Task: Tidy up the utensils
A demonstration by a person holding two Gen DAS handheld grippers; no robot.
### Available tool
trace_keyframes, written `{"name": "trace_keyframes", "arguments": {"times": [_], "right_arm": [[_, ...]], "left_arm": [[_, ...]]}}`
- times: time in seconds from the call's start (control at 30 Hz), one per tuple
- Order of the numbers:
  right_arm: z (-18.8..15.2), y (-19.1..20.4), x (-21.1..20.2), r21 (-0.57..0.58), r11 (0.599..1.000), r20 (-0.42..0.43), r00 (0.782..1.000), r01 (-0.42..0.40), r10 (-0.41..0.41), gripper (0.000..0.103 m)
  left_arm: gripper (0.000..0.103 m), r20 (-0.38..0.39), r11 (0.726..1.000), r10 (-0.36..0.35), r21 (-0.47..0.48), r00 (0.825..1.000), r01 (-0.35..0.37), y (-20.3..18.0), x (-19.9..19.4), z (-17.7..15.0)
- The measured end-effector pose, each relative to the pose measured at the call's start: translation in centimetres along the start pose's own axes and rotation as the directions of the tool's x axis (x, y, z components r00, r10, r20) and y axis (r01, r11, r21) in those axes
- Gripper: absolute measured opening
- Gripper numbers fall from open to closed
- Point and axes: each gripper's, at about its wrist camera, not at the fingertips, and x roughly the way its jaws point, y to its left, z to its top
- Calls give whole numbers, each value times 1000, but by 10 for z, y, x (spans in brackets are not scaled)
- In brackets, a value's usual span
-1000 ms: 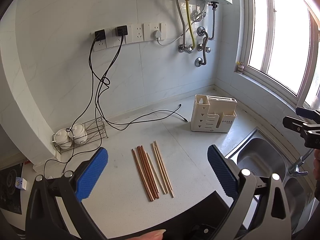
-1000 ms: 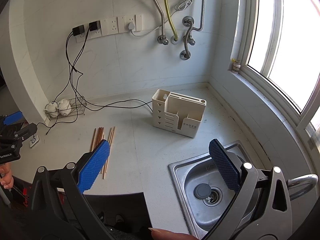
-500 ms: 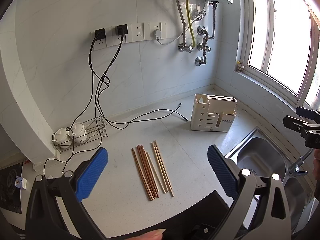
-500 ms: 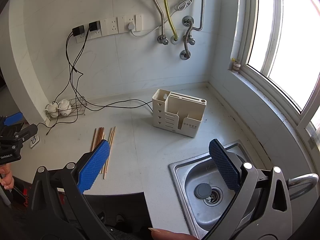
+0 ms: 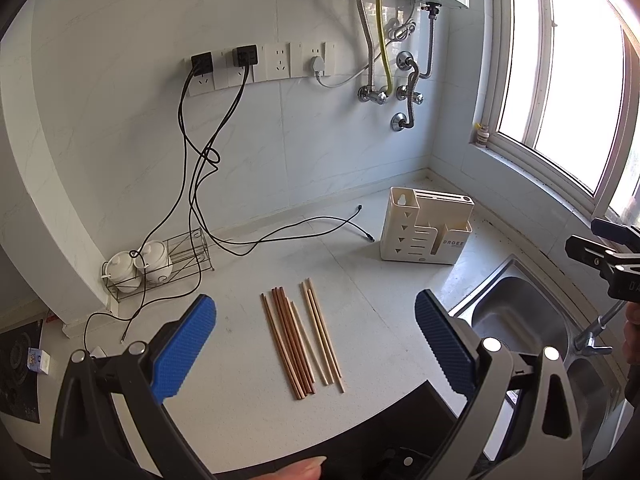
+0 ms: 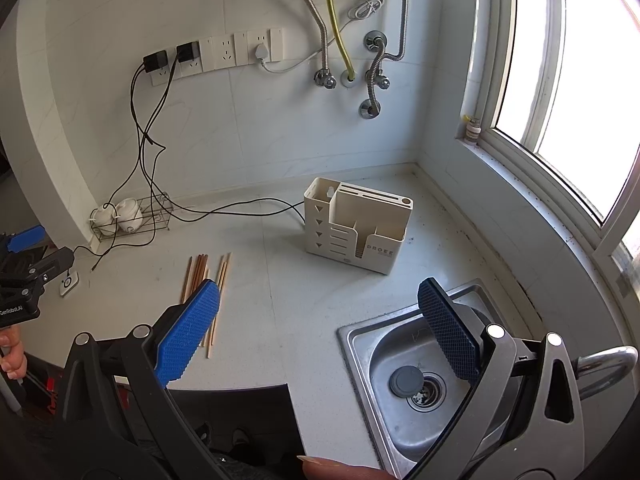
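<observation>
Several wooden chopsticks (image 5: pixel 300 340) lie side by side on the white counter, some reddish brown, some pale; they also show in the right wrist view (image 6: pixel 202 276). A cream utensil holder (image 5: pixel 426 230) with slots stands upright near the back corner, and shows in the right wrist view (image 6: pixel 356 224). My left gripper (image 5: pixel 316 332) is open and empty, held above the chopsticks near the counter's front edge. My right gripper (image 6: pixel 320 320) is open and empty, held above the counter between the chopsticks and the sink.
A steel sink (image 6: pixel 424 364) with a drain plug lies at the right; it also shows in the left wrist view (image 5: pixel 516 320). Black cables (image 5: pixel 280 236) trail across the counter from wall sockets. A wire rack with two white pots (image 5: pixel 138 266) stands at the left wall.
</observation>
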Motion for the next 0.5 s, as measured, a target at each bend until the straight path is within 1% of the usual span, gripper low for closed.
{"name": "trace_keyframes", "arguments": {"times": [0.23,0.5], "right_arm": [[0,3,3,-4,1000,-5,1000,-7,7,95],[5,17,23,-21,1000,-26,999,-22,21,95]], "left_arm": [[98,0,1000,11,-2,1000,-11,3,0,-2],[98,-20,1000,23,-13,1000,-23,17,13,-2]]}}
